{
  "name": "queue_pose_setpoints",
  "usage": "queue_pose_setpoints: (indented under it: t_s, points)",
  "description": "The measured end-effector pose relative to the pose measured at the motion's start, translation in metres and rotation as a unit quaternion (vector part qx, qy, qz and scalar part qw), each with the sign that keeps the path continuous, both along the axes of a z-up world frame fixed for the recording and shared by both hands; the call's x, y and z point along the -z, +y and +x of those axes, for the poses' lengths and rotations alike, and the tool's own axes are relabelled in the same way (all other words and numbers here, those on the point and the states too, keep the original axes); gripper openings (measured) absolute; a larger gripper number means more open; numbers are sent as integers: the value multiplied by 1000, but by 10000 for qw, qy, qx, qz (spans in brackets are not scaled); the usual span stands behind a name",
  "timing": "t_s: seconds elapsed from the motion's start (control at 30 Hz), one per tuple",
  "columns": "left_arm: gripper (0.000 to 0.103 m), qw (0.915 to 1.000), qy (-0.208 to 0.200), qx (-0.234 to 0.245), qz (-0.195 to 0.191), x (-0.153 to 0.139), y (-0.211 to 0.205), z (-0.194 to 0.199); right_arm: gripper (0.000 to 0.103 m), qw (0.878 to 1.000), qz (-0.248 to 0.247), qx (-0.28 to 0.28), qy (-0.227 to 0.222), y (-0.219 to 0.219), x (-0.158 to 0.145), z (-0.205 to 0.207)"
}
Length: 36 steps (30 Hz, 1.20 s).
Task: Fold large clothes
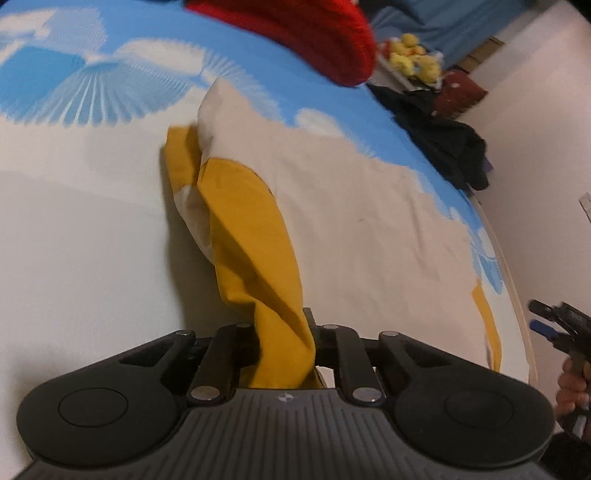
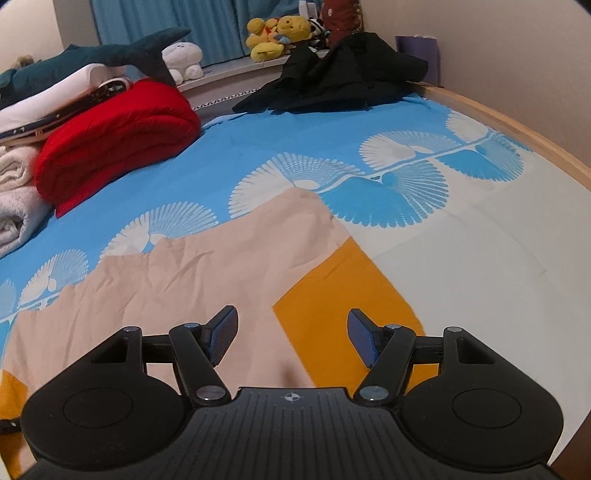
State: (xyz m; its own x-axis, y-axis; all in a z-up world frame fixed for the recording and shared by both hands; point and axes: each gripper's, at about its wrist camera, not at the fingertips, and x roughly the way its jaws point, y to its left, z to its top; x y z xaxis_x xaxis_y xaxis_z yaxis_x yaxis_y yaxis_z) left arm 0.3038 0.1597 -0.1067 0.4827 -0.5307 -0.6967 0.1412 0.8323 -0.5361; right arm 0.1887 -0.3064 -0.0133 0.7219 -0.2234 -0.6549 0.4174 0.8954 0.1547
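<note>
- The left tongs (image 1: 284,343) are pinched tight on a bunched fold of mustard-yellow cloth, the sleeve (image 1: 255,258) of a large garment (image 2: 207,273).
- No earlier picture is given, so only the grip itself can be told: the fabric fills the narrow gap between the jaws.
- From that grip the yellow sleeve rises away from the left tongs, lifted off the bed (image 1: 74,240), and twists towards the pale peach body of the garment ahead.
- A bit of white lining shows at the left side of the lifted sleeve.
- The right tongs (image 2: 291,336) are spread wide with nothing between them.
- They hang just above the garment, which lies flat on the bed directly beneath and ahead of them.
- Under the right tongs the peach body spreads to the left, and the other yellow sleeve (image 2: 343,291) lies flat ahead and slightly to the right.
- The bed sheet (image 2: 258,147) beyond the garment is blue with white fan shapes, and plain white to the right.
- Far ahead and left of the right tongs sits a folded red blanket (image 2: 118,133) with white towels and a plush shark (image 2: 110,51) stacked beside it.
- Far ahead, a heap of black clothing (image 2: 340,74) lies near the bed's edge, with yellow plush toys (image 2: 280,33) on a ledge behind it.
- In the left view, the right tongs and a hand (image 1: 570,387) appear at the far right edge.
</note>
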Motion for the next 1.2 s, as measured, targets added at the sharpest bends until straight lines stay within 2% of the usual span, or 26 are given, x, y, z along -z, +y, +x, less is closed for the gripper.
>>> queue_pose_setpoints:
  t_s: [0.07, 0.17, 0.23, 0.3, 0.37, 0.47, 0.57, 0.73, 0.93, 1.1, 1.2]
  points:
    - [10, 9999, 5, -128, -26, -9, 6, -5, 68, 10000, -15, -4, 4, 5, 1, 2]
    - [8, 9987, 128, -430, 251, -20, 21, -13, 68, 10000, 41, -6, -32, 9, 0, 2]
    - [8, 9958, 157, -629, 643, -29, 31, -20, 68, 9999, 90, -33, -62, 10, -1, 1]
    - [8, 9891, 139, -794, 1229, -40, 37, -27, 68, 9999, 108, -73, -89, 12, -2, -1]
    - [8, 9818, 121, -915, 1658, -49, 40, -33, 68, 9998, 122, -130, -125, 12, -4, -4]
    - [8, 9748, 42, -894, 2043, -60, 36, -39, 68, 9996, 95, -188, -173, 10, -7, -8]
    - [7, 9771, -110, -844, 1951, -74, 24, -39, 68, 9994, 131, -214, -224, 5, -10, -14]
    - [5, 9887, -578, -671, 1208, -117, -16, -38, 67, 9986, 191, -278, -396, -10, -20, -26]
    - [5, 9920, -1007, 81, 759, -154, -126, -38, 68, 9966, 103, -505, -636, -28, -34, -45]
    - [5, 9888, -1060, 732, 760, -155, -237, -51, 68, 9957, 224, -417, -793, -52, -40, -62]
    - [5, 9879, -920, 1026, 705, -142, -302, -55, 67, 9958, 292, -221, -845, -67, -40, -70]
